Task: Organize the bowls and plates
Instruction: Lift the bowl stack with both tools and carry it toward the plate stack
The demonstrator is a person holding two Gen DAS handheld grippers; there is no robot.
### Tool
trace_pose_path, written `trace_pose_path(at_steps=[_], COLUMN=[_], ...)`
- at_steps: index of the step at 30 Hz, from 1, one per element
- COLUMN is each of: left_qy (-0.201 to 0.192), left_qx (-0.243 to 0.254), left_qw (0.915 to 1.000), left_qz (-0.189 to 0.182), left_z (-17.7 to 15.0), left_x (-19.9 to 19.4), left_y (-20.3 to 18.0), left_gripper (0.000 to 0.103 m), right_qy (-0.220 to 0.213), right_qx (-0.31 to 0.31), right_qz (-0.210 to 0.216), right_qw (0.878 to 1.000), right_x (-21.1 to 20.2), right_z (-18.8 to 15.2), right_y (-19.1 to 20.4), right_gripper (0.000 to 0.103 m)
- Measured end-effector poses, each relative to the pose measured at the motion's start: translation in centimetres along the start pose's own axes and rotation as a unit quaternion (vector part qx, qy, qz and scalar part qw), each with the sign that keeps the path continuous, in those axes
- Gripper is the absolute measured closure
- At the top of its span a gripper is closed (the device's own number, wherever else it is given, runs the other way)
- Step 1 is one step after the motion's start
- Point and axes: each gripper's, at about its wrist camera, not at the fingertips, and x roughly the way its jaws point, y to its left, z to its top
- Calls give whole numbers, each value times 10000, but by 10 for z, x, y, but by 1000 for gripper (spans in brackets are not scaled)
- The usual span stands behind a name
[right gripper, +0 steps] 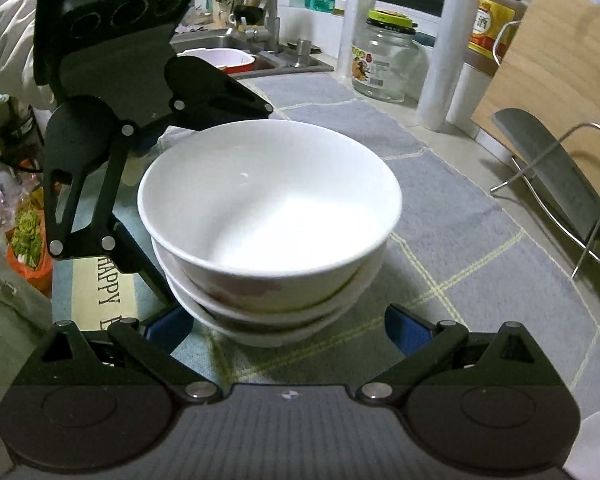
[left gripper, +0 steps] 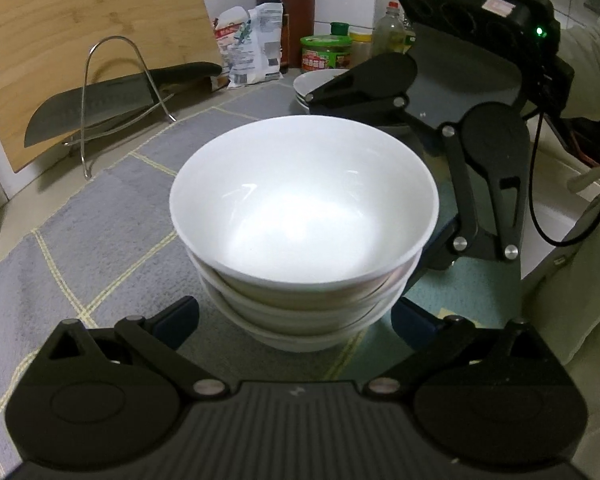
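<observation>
Your left tool (left gripper: pixel 296 322) is spread wide, with the stack of white bowls (left gripper: pixel 304 216) sitting between its fingers, not pinched. Your right tool (right gripper: pixel 290 326) is spread wide around the same stack from the other side. The bowls sit on the grey mat (left gripper: pixel 100 216) on the desk. The top bowl leans a little. If you bump it or squeeze too high, it could slide off. Farther back, a knife (left gripper: pixel 96 106) rests on a wire rack, and plates (left gripper: pixel 316 82) wait behind. Don't swing into them.
</observation>
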Motion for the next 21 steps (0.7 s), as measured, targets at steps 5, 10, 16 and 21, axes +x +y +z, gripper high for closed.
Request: trace_pose_path(at_steps=[5, 10, 16, 21], left_qy=[-8, -38, -14, -2], left_qx=[86, 177, 260, 278], left_qw=[9999, 9996, 9990, 9989], left_qz=[-138, -218, -353, -389], left_z=[0, 1, 3, 5], left_x=[1, -1, -1, -1], left_y=[2, 1, 3, 6], left_gripper=[3, 3, 7, 8], right_qy=[-10, -16, 0, 46], right_qx=[-59, -106, -89, -113], right_qz=[105, 213, 269, 266], right_qw=[9999, 9997, 9996, 9996], right_x=[-2, -5, -6, -7], right_z=[6, 9, 9, 8], right_y=[2, 2, 1, 0], right_gripper=[1, 6, 10, 10])
